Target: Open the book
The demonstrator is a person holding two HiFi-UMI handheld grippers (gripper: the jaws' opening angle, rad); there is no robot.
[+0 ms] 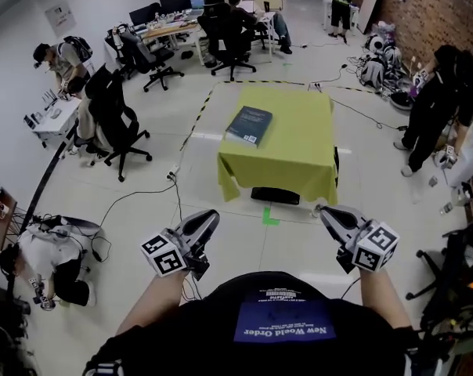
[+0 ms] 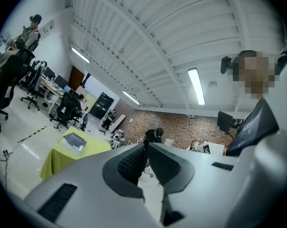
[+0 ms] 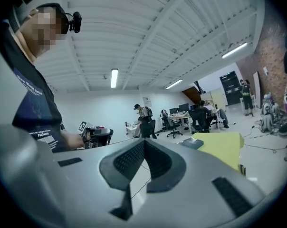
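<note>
Presently the book [image 1: 249, 125] lies closed and flat on the table [image 1: 295, 159], on the yellow-green cloth toward the table's far left corner, its left edge close to the table's left edge. The left gripper [image 1: 208, 219] and the right gripper [image 1: 329, 215] are both held about level, well short of the table's near side. Each has its jaws closed tip to tip with nothing between them. Neither touches book or table.

Step in hand, as judged: the approach. Opening has not begun. To do it well, come up to the table's near-left side, part one pair of jaws and take the cover at its free edge, away from the spine. The other gripper should press the pages down so the book does not slide on the loose cloth. Which edge is the spine cannot be told.

Clearances: bare floor lies between the grippers and the table, marked only by a green tape patch [image 1: 269, 218], with a black base [image 1: 275, 196] under the table's near side. An office chair [image 1: 115, 128] stands left of the table. A standing person [image 1: 436, 104] is right of it, well apart.
</note>
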